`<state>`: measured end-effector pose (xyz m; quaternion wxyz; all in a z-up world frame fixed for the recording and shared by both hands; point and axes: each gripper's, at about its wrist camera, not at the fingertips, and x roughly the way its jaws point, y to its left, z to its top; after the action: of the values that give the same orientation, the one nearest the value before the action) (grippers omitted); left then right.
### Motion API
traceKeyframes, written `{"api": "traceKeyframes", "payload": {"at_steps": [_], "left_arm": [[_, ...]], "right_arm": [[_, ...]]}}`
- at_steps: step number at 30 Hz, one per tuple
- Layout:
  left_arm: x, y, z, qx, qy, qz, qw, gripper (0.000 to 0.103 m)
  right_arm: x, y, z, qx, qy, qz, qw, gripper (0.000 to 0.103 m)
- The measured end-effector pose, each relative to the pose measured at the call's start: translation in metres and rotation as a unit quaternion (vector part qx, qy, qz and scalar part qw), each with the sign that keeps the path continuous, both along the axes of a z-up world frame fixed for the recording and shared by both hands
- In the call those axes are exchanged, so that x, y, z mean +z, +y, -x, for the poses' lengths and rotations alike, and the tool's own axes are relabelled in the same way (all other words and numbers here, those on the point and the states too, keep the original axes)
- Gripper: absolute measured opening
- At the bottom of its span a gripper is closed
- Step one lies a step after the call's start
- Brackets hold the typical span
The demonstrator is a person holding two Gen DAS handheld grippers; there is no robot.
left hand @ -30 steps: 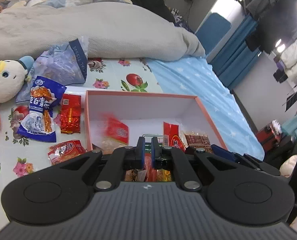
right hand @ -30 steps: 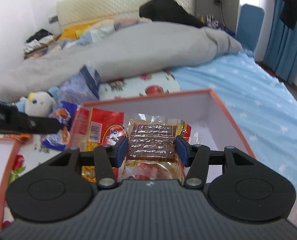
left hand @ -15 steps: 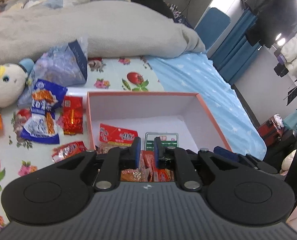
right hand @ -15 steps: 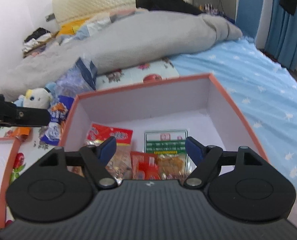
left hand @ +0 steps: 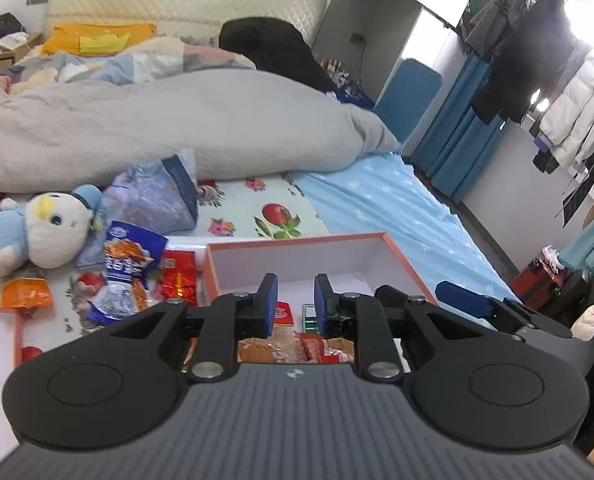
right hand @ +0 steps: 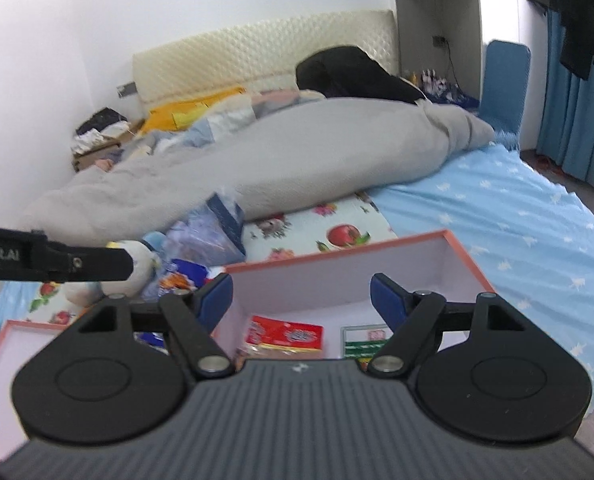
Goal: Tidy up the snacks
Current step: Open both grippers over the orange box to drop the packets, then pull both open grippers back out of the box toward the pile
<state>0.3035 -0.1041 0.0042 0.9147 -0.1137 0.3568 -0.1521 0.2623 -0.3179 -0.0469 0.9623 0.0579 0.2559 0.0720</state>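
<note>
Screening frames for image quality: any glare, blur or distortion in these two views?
Left wrist view: blown-out glare from the window at top right washes out the hanging clothes; fisheye bends the walls; box and snacks stay sharp. Right wrist view: even light, no glare, but the whole frame is slightly soft, the blanket and box edges smeared.

Snack packets (left hand: 297, 350) in the orange-rimmed box (left hand: 401, 252) mostly hidden behind left hand-held gripper (left hand: 295, 292) body; labels unreadable. Second box (right hand: 1, 344) cut by frame edge. Right wrist view blurred, plush toy (right hand: 137, 260) probably half-covered.
</note>
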Motion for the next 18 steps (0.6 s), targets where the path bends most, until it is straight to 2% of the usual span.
{"api": "traceKeyframes", "payload": {"at_steps": [4,6,10,14,18], "left_arm": [[0.010,0.024,0.023,0.013,-0.016,0.001,0.9998,0.025],[0.013,0.036,0.035,0.020,-0.021,0.002,0.9996,0.030],[0.017,0.059,0.058,0.035,-0.029,-0.003,0.9990,0.033],[0.017,0.079,0.081,0.046,-0.036,0.001,0.9983,0.045],[0.014,0.094,0.100,0.055,-0.042,-0.005,0.9976,0.050]], "right_arm": [[0.012,0.013,0.016,0.003,-0.018,-0.006,1.000,0.077],[0.016,0.021,0.024,0.010,-0.026,-0.008,1.000,0.077],[0.022,0.037,0.040,0.028,-0.038,-0.009,0.999,0.077],[0.024,0.051,0.055,0.043,-0.049,-0.008,0.998,0.077],[0.021,0.059,0.070,0.052,-0.049,-0.019,0.997,0.077]]}}
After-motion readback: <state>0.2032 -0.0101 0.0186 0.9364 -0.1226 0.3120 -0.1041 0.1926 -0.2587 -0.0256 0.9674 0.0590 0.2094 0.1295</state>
